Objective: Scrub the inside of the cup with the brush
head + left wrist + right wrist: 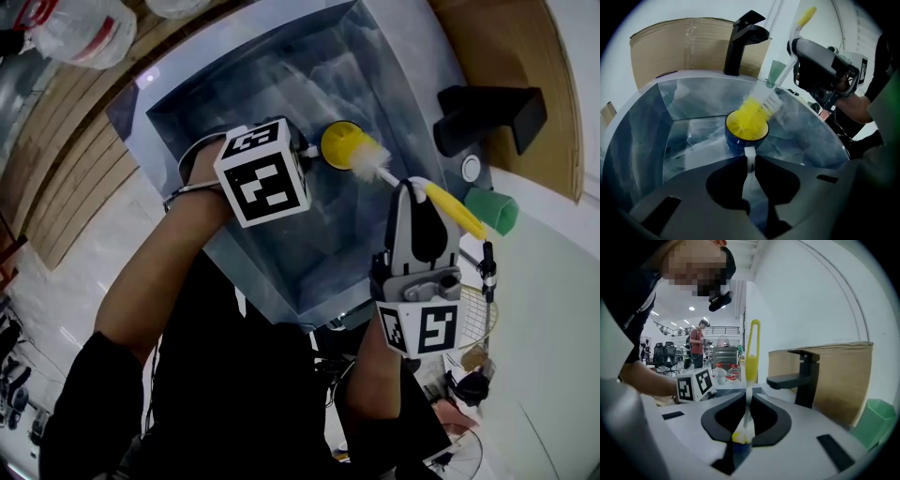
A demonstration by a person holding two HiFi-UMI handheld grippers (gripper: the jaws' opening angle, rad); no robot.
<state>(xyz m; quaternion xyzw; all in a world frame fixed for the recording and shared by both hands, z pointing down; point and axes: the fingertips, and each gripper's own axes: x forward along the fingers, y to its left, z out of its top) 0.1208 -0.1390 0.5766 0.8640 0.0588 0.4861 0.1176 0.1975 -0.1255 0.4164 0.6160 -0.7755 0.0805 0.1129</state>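
Within the sink (647,122), the cup (737,143) is clamped by its handle in the left gripper (750,161). The brush (757,110), pinched by the right gripper (748,399), is slanted downward, with the cup's mouth at its bristle end.

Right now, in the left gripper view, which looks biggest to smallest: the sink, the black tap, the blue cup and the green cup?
1. Sink.
2. Black tap and blue cup: they look about alike, and the cup is nearer, so I won't rank them.
3. Green cup, far back.
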